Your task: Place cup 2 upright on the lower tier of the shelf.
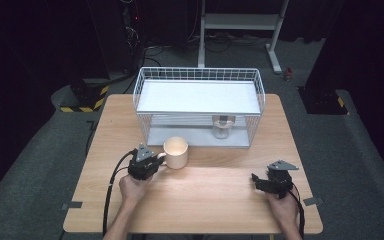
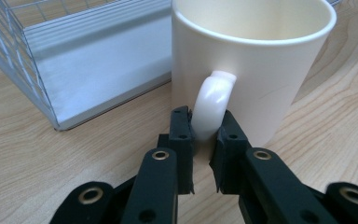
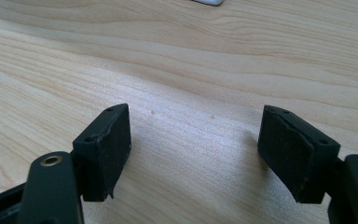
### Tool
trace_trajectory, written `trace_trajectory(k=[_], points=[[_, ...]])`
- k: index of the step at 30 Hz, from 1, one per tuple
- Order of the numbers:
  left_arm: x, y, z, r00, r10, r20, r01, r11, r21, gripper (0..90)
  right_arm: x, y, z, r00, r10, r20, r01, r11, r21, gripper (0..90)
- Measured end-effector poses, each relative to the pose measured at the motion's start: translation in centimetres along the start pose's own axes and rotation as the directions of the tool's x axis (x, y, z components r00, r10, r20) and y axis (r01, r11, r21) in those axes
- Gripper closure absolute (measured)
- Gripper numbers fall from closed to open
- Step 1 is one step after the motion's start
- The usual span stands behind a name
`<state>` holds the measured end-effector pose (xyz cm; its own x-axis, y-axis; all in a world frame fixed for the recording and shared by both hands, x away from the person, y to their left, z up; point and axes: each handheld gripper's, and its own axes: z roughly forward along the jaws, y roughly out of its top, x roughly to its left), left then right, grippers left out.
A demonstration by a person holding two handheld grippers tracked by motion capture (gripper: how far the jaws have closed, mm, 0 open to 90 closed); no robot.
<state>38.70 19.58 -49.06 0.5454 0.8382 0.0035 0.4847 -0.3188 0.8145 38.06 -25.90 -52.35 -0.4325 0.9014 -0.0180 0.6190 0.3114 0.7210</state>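
Observation:
A cream mug (image 1: pixel 176 152) stands upright on the wooden table (image 1: pixel 205 200), just in front of the wire rack. My left gripper (image 1: pixel 156 161) is at the mug's left side, level with the table. In the left gripper view the mug (image 2: pixel 261 70) looms close and my left gripper (image 2: pixel 205 135) is shut on its handle (image 2: pixel 210 105), pads pressing both sides. My right gripper (image 1: pixel 256 180) rests low near the table's right front; in the right gripper view my right gripper (image 3: pixel 193 149) shows its jaws apart over bare wood, nothing between them.
A white wire rack (image 1: pixel 198 75) with an upper shelf stands at the table's back middle; a small glass jar (image 1: pixel 222 127) sits on its lower level. The rack's corner (image 2: pixel 9 56) lies left of the mug. Dark floor, cables and a stand lie behind the table.

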Motion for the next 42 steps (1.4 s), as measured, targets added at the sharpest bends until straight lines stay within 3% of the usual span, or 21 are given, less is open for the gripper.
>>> trace_trajectory(k=[21,33,42], points=[[-0.3,0.2,-1.5,0.9998,-0.013,0.017,0.014,0.9987,-0.049,81.4,0.0,0.0,0.0,1.0,0.0,0.0,0.0,1.0,0.0,25.6],[-0.3,1.0,-2.1,0.9994,-0.034,0.009,0.035,0.9941,-0.103,83.0,0.0,0.0,0.0,1.0,0.0,0.0,0.0,1.0,0.0,25.7],[-0.3,1.8,-1.8,0.9996,-0.028,0.003,0.029,0.9937,-0.108,84.7,0.0,0.0,0.0,1.0,0.0,0.0,0.0,1.0,0.0,25.7]])
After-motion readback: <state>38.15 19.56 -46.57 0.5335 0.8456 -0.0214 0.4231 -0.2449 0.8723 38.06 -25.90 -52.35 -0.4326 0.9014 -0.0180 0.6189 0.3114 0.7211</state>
